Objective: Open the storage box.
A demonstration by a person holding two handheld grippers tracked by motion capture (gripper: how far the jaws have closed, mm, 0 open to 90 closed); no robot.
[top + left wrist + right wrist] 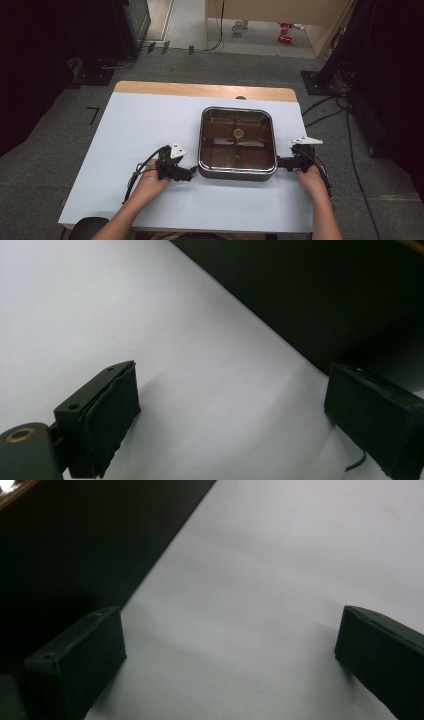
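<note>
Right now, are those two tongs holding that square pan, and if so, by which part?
Nothing is held. The left tongs and right tongs sit beside the pan, one on each side, both open with only the white table cover between their jaws.

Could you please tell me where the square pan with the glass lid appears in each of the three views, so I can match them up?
High view: the square pan sits centre-right on the white table sheet, between the left gripper and right gripper.
Left gripper view: its dark side wall spans the upper right.
Right gripper view: its dark wall spans the upper left.
Shared landmark: the white table sheet.
</note>
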